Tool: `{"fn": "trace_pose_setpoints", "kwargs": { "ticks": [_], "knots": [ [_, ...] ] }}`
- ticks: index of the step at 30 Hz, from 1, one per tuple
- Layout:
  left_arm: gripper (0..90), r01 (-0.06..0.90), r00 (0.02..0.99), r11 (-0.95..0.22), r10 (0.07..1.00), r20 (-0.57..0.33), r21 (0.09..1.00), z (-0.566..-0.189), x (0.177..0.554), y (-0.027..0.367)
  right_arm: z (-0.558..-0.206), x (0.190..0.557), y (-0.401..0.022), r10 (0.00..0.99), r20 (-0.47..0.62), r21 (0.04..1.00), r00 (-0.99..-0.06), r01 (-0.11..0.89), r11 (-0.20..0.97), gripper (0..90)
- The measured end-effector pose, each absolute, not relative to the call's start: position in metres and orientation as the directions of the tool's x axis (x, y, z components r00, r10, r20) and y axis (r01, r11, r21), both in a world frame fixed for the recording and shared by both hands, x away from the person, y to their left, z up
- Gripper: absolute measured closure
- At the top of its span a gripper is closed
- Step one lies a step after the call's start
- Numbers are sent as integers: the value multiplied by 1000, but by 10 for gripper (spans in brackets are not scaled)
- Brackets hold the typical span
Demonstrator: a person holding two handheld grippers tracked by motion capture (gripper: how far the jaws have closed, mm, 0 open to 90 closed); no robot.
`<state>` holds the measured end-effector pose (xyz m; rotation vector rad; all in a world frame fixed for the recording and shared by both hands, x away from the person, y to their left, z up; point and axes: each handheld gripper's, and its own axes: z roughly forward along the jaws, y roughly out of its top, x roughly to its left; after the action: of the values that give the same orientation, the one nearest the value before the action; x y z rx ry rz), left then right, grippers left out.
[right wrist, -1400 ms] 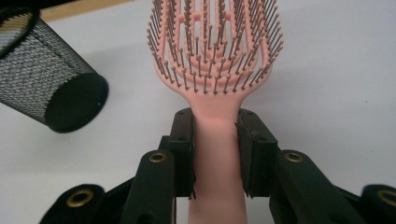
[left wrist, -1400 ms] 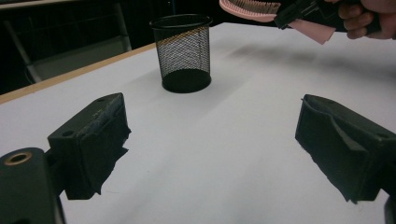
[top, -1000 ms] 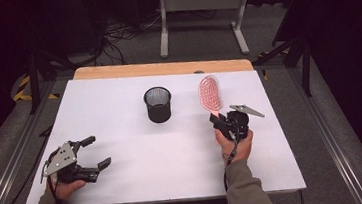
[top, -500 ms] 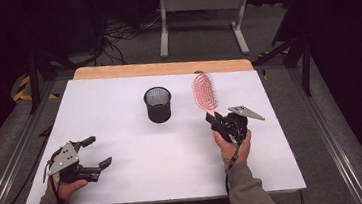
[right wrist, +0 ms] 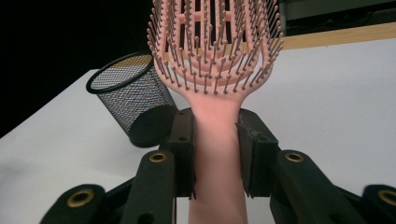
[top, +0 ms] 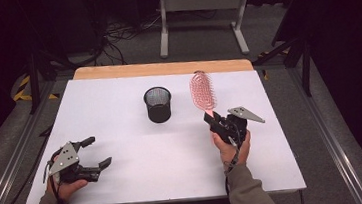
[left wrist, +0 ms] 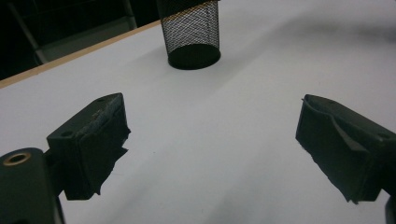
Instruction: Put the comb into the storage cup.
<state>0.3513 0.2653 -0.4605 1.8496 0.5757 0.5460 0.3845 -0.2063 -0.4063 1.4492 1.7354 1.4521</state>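
My right tongs (top: 214, 120) are clamped on the handle of the pink hairbrush (top: 202, 92), holding it upright above the tabletop (top: 120, 113) toward its right side, just right of the black mesh cup (top: 158, 104) near the far edge. My left tongs (top: 95, 151) rest spread wide and empty by the near left corner.
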Motion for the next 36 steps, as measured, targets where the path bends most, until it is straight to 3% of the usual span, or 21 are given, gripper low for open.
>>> {"fn": "trace_pose_setpoints", "kwargs": {
  "ticks": [17, 36],
  "knots": [
    [108, 139, 764, -331, 635, 112, 933, -461, 352, 264, -389, 377, -202, 880, 248, 930, -404, 354, -99, 701],
    [108, 124, 755, -272, 650, 87, 954, -441, 371, 254, -376, 378, -200, 870, 214, 960, -445, 259, -104, 700]
  ]
}}
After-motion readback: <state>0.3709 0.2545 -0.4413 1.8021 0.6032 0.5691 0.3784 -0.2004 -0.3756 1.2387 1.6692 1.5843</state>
